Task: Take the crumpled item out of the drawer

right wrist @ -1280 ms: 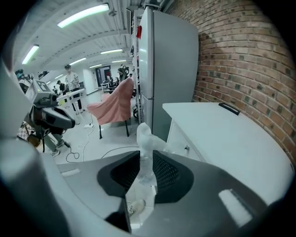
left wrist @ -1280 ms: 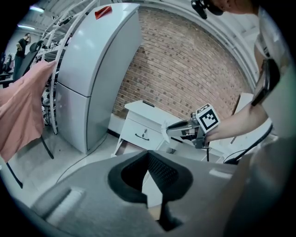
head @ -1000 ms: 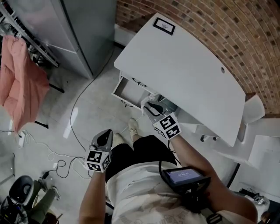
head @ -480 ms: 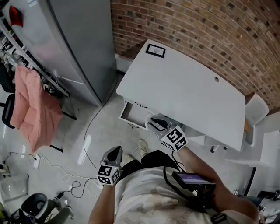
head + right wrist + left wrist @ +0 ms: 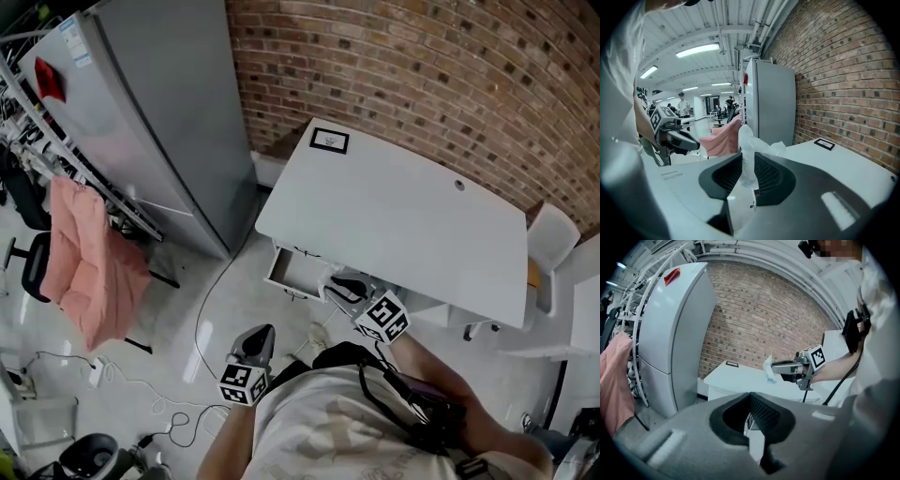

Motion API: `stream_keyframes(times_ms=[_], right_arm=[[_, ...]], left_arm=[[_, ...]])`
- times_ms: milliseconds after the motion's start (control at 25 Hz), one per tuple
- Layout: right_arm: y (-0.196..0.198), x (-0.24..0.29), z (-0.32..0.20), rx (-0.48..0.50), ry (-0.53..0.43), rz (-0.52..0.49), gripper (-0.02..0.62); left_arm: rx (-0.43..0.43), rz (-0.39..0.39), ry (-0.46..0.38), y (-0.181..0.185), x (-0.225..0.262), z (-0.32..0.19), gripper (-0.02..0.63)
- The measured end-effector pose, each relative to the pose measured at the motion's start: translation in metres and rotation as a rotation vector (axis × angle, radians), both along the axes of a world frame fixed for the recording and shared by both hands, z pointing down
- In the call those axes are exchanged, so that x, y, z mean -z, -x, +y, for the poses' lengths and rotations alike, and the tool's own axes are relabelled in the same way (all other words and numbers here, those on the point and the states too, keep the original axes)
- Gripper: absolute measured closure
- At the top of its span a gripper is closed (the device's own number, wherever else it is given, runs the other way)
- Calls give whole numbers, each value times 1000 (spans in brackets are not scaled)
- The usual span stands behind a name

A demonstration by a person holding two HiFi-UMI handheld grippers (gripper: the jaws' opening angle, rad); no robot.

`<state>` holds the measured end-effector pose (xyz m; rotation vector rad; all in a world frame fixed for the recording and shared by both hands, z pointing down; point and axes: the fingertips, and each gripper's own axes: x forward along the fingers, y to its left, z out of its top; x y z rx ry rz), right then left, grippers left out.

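1. Right gripper view: the right gripper (image 5: 747, 164) has its jaws partly closed, pads pressing on the crumpled item (image 5: 744, 138), a pale, thin, scrunched piece that sticks up above them.
2. Left gripper view: the left gripper (image 5: 750, 399) has its jaws drawn together with nothing between them. It hangs at the person's left side, well apart from the other gripper.
3. Head view: the item appears lifted out of the open drawer (image 5: 292, 272) and is held in the air by the front edge of the white surface (image 5: 403, 220).
4. To do this step well, the person should probably keep the pinch steady, since so light a piece could slip. The item should be carried clear of the drawer front and the surface's edge before the jaws let go.
5. Count, near things: two grippers, one crumpled item, one open drawer, one surface.
6. Count, farther things: one framed marker card (image 5: 329, 141) at the surface's far corner, one tall grey cabinet (image 5: 159, 122), one pink garment (image 5: 89, 277) hanging on a rack, and one brick wall (image 5: 422, 75) behind.
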<state>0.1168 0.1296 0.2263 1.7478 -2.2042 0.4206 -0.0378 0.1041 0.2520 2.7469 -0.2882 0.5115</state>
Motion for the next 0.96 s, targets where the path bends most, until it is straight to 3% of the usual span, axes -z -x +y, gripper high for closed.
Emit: stream_keyframes(times_ms=[640,960], right_arm=[[32,1,31,-18,-9,-14,508],[26,2,33,-30,-15,-8,508]], left_arm=[[-53,17,-14,5,13,10,601],[-66,24,-29,-5,18,7,601]])
